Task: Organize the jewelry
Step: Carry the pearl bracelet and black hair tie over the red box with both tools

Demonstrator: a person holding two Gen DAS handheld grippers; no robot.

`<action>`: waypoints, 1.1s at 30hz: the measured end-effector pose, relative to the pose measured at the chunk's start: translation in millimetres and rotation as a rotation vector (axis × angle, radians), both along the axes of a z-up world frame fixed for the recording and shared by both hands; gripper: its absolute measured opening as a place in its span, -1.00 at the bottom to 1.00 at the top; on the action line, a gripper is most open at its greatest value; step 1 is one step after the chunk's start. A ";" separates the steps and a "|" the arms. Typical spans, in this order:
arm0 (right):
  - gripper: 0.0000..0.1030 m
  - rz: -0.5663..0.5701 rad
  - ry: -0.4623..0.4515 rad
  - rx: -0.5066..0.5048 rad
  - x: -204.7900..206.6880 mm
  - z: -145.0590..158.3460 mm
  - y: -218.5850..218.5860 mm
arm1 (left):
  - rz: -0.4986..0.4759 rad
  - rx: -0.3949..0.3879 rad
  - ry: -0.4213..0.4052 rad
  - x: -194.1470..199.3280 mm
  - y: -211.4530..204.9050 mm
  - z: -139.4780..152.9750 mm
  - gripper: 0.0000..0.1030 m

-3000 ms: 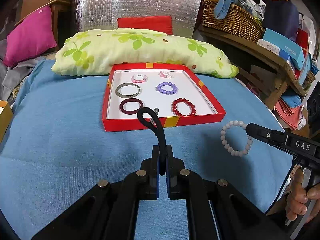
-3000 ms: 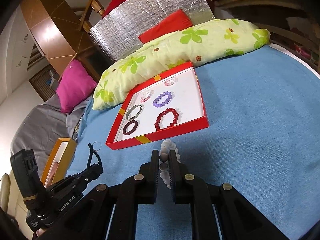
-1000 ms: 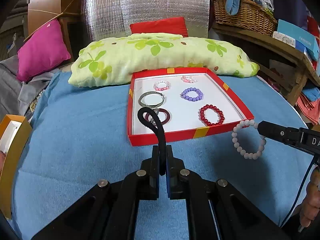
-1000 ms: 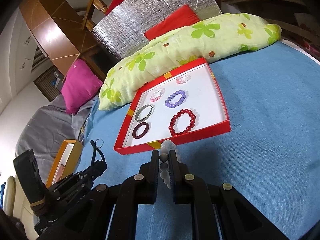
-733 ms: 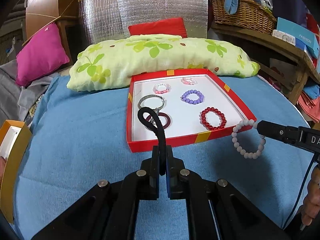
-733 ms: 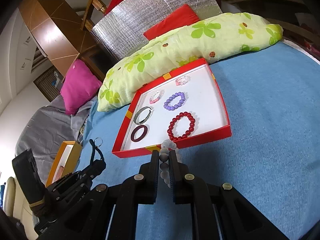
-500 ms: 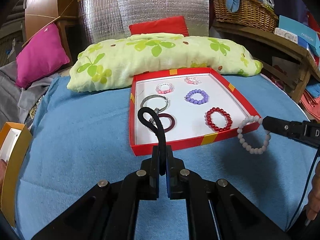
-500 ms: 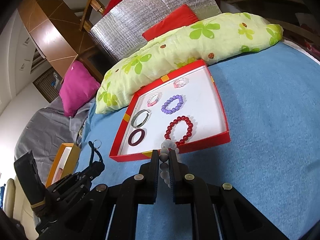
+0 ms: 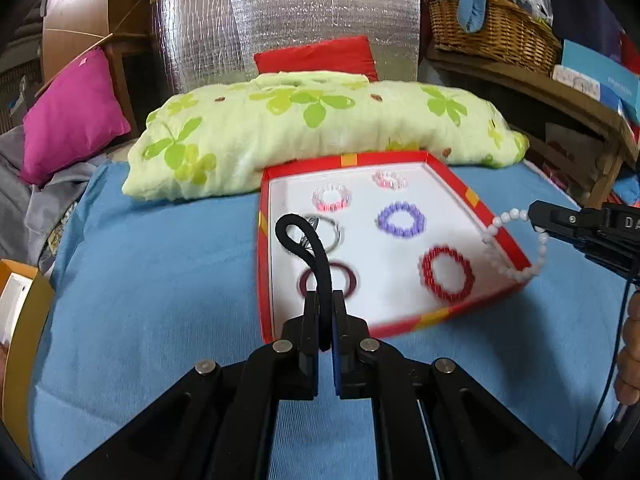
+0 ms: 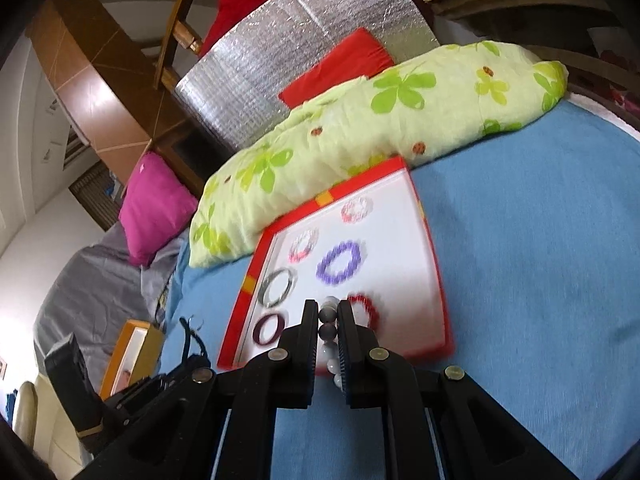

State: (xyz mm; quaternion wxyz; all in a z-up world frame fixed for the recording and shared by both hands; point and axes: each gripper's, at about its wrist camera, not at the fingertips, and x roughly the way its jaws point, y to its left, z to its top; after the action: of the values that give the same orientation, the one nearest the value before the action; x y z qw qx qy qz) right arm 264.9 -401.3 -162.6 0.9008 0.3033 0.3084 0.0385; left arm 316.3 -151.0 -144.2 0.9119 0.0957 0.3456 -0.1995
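Jewelry fills the red tray (image 9: 496, 232): purple (image 9: 400, 220), red (image 9: 447, 274) and pink (image 9: 332, 197) bead bracelets. Over its near edge the left gripper (image 9: 326, 320) clamps a black cord loop (image 9: 308, 240); over its right rim the right gripper (image 10: 328, 328) pinches a white bead bracelet (image 9: 516, 244).

A red tray (image 9: 496, 224) with yellow edge patches and white floor; a purple bead bracelet (image 9: 401, 220); a pale-green leaf-print pillow (image 9: 320, 128); a blue bedcover (image 9: 152, 280).
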 end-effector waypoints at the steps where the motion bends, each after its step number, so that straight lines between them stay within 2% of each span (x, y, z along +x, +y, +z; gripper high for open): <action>1: -0.80 -0.003 -0.005 0.004 4.9 1.3 -2.0 | -0.001 -0.009 -0.003 4.0 -0.5 2.2 -0.89; 6: -0.80 -0.007 -0.044 0.002 30.1 9.6 -6.1 | -0.005 -0.060 0.001 28.3 -5.2 8.6 -0.89; 12: -0.80 -0.010 -0.059 0.007 53.9 9.8 -9.7 | -0.027 -0.104 0.032 43.2 -12.3 -1.8 -0.89; 16: -0.80 -0.004 -0.038 0.001 59.1 1.3 -10.8 | -0.055 -0.125 0.049 47.3 -13.3 -8.5 -0.89; 22: -0.80 -0.002 -0.048 -0.019 57.4 1.3 -11.3 | -0.108 -0.197 0.087 51.1 -14.2 -14.4 -0.89; 28: -0.80 -0.015 -0.039 -0.030 56.8 -3.5 -15.4 | -0.133 -0.195 0.110 51.2 -22.2 -20.3 -0.89; 33: -0.80 -0.025 -0.036 -0.027 58.0 -7.0 -18.3 | -0.145 -0.159 0.117 49.9 -32.6 -25.2 -0.89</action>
State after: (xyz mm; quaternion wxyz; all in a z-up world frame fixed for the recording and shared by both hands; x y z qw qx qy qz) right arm 322.9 -419.6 -169.6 0.9107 0.2941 0.2887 0.0287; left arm 366.2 -183.6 -169.4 0.8781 0.0359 0.3735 -0.2969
